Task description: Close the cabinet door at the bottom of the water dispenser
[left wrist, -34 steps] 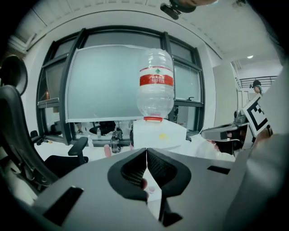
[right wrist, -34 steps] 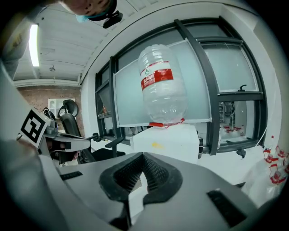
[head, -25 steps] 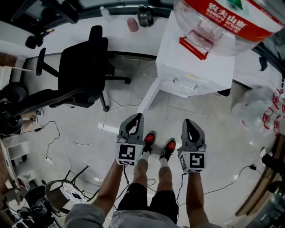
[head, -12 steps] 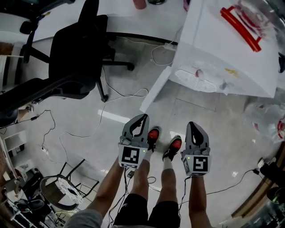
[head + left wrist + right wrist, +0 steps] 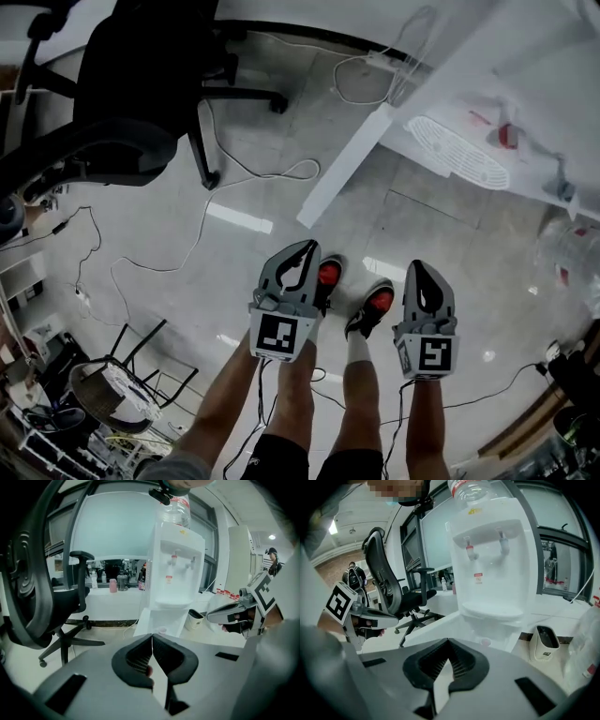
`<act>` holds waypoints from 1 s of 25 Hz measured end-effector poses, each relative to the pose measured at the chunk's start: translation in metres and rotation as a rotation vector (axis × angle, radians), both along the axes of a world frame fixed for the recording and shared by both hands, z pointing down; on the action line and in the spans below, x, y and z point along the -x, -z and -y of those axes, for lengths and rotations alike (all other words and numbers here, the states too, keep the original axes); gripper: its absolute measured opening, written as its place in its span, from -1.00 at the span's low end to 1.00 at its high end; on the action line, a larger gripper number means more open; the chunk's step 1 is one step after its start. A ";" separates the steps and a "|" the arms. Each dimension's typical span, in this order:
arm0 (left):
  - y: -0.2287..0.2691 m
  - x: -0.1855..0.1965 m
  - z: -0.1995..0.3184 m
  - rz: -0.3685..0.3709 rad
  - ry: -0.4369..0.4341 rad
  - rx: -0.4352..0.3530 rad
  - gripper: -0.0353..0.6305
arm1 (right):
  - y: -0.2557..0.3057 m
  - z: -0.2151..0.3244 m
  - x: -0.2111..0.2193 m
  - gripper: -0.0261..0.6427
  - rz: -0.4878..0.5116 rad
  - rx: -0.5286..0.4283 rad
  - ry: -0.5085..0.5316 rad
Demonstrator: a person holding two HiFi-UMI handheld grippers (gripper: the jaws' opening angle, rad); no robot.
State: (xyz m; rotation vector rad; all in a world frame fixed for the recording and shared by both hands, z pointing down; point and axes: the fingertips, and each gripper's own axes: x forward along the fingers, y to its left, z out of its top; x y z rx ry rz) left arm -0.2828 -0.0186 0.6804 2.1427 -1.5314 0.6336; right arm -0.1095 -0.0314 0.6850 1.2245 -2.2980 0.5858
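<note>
The white water dispenser point(image 5: 176, 569) stands ahead of me, with its taps and drip tray point(image 5: 457, 153) at the upper right of the head view. Its bottom cabinet door point(image 5: 345, 178) hangs open, swung out to the left as a long white panel point(image 5: 424, 626). A small pinkish thing point(image 5: 162, 630) lies inside the cabinet. My left gripper point(image 5: 302, 249) and right gripper point(image 5: 423, 269) are side by side above the floor, short of the door and pointing toward the dispenser. Both are shut with nothing held; their jaws meet at the tips point(image 5: 152, 635) point(image 5: 448, 640).
A black office chair point(image 5: 122, 103) stands to the left. Cables point(image 5: 239, 178) trail over the floor. A white bin point(image 5: 543, 644) and a plastic bag point(image 5: 572, 253) are right of the dispenser. A wire spool point(image 5: 112, 394) lies at the lower left. The person's red-and-black shoes point(image 5: 328, 274) are beneath the grippers.
The view and both grippers have sunk lower. The bottle on top has left the head view, and the open door and drip tray now loom closer. Both grippers stayed shut.
</note>
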 end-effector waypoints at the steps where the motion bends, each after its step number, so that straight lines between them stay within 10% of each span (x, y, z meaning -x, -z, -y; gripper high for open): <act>1: -0.009 0.001 -0.004 -0.001 0.004 0.009 -0.82 | -0.007 -0.002 0.001 -0.87 -0.002 0.008 0.004; 10: -0.056 0.028 -0.008 0.049 0.067 0.052 -0.81 | -0.036 -0.016 0.006 -0.87 -0.006 0.078 0.010; 17: -0.075 0.034 0.006 0.080 0.037 0.077 -0.25 | -0.041 -0.017 -0.001 -0.87 0.007 0.082 -0.025; 25: -0.101 0.031 0.006 0.111 0.006 0.123 -0.21 | -0.054 -0.027 -0.017 -0.87 -0.014 0.117 -0.054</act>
